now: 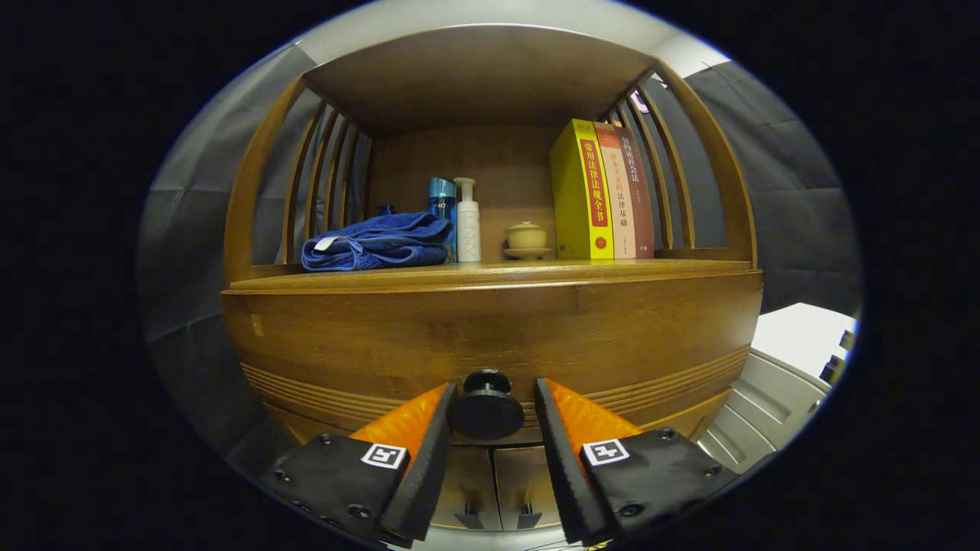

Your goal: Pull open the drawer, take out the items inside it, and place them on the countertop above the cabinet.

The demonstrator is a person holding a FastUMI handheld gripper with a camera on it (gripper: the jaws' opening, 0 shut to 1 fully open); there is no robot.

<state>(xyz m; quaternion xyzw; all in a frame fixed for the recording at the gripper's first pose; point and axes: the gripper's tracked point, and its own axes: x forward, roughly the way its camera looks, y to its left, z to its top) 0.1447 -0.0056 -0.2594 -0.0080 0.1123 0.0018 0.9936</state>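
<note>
Knob (pixel 485 411) of drawer (pixel 490 337) sits between fingers of hand-held gripper (pixel 490 402), jaws spread, pads just beside it on both sides but not pressing. Straddling it probably to clamp and pull; drawer front flush, not yet opened, contents hidden. Tabletop (pixel 651 265) above carries folded blue towel (pixel 375 242), two bottles (pixel 458 218), small lidded cup (pixel 526 237), books (pixel 605 191). Bare front strip for placing. Lower cabinet doors (pixel 494 486) below fingers.
</note>
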